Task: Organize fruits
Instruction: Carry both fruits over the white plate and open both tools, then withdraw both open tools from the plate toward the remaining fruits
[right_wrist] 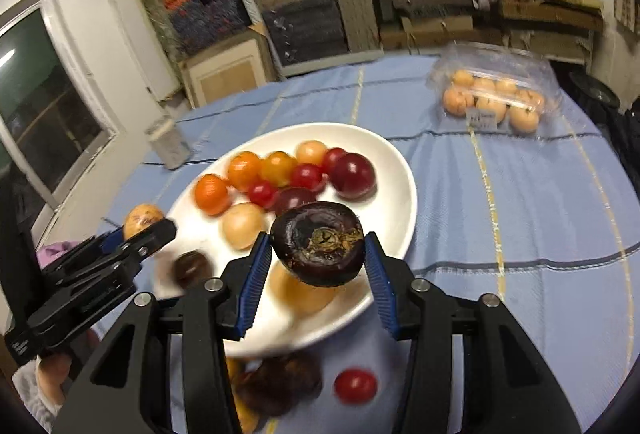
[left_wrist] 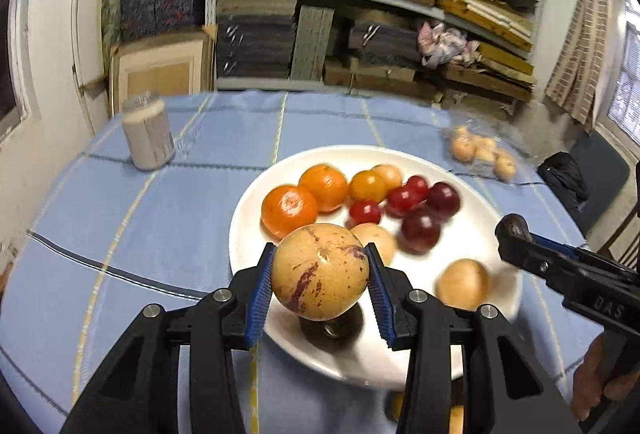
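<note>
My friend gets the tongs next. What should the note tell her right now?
Left tongs: shut on a tan speckled fruit, above the white plate.
Right tongs: shut on a dark purple fruit, also over the plate.
Done: oranges, red plums and tan fruits already grouped on the plate.
Left: set both held fruits down; a red fruit and a dark one wait on the blue cloth.

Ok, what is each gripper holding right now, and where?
Left gripper: tan speckled fruit, pinched across its sides. Right gripper: dark purple fruit, pinched across its sides.
</note>
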`<state>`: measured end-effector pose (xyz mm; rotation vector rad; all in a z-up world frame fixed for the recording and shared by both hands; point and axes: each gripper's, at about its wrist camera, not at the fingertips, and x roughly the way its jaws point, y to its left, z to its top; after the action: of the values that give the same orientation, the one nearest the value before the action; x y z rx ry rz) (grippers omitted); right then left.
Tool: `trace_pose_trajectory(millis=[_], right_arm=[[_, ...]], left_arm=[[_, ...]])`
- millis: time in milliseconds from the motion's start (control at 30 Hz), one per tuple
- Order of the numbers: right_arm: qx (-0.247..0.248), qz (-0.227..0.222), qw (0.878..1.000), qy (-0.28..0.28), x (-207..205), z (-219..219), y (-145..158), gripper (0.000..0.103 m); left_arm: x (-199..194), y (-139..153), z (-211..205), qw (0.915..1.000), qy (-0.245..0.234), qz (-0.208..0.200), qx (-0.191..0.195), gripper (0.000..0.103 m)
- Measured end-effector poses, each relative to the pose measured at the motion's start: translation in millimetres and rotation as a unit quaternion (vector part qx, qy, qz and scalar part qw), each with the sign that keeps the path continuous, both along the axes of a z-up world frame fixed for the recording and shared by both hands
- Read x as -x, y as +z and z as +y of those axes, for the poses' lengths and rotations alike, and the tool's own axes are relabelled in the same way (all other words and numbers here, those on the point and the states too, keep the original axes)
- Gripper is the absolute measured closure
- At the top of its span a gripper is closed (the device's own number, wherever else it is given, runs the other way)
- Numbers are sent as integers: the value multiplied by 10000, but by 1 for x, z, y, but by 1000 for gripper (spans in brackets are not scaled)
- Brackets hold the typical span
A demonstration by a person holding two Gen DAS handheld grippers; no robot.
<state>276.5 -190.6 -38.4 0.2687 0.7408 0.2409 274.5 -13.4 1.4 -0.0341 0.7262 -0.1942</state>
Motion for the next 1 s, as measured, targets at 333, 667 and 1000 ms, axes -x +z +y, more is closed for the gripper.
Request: trace_pose_trajectory(millis=[333, 667, 1000], right_arm=[[-908, -322, 9950, -245, 14, -36, 4, 34], [-1582, 120, 9864, 424, 68, -45, -21, 17], [-2596, 613, 9595, 910, 41, -43, -46, 15]], left_arm=[[9, 2, 18, 9994, 266, -168, 145, 23], [77, -8, 47, 9965, 175, -111, 815, 4], [80, -26, 25, 9893, -630, 296, 1280, 4]])
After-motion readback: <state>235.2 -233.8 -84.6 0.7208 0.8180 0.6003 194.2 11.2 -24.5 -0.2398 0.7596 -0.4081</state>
